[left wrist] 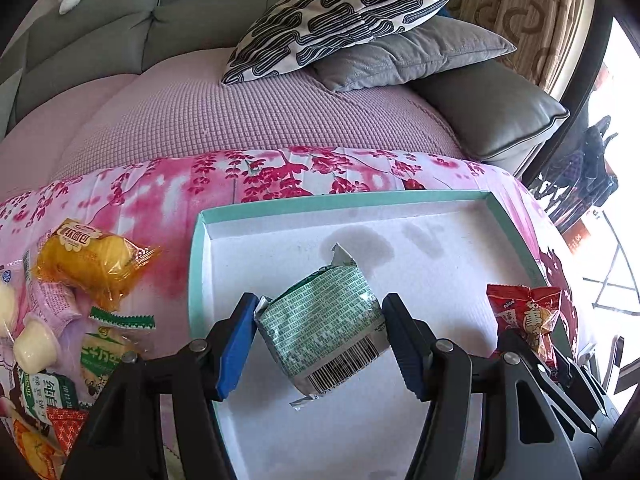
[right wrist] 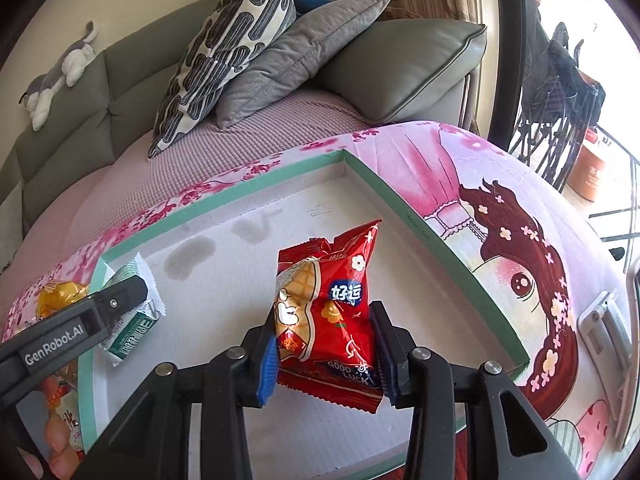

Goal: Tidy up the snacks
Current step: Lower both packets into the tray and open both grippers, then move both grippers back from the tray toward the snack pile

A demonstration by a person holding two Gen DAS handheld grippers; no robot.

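Note:
My left gripper is shut on a green-and-white snack packet and holds it over the white floor of a teal-rimmed box lid. That packet also shows in the right wrist view. My right gripper is shut on a red snack packet above the same tray; the red packet also shows in the left wrist view. Loose snacks lie left of the tray: a yellow bread packet, a green-white packet and jelly cups.
The tray sits on a pink floral cloth over a table, with a sofa and cushions behind. The tray floor has faint grey stains. A balcony with a chair lies at the right.

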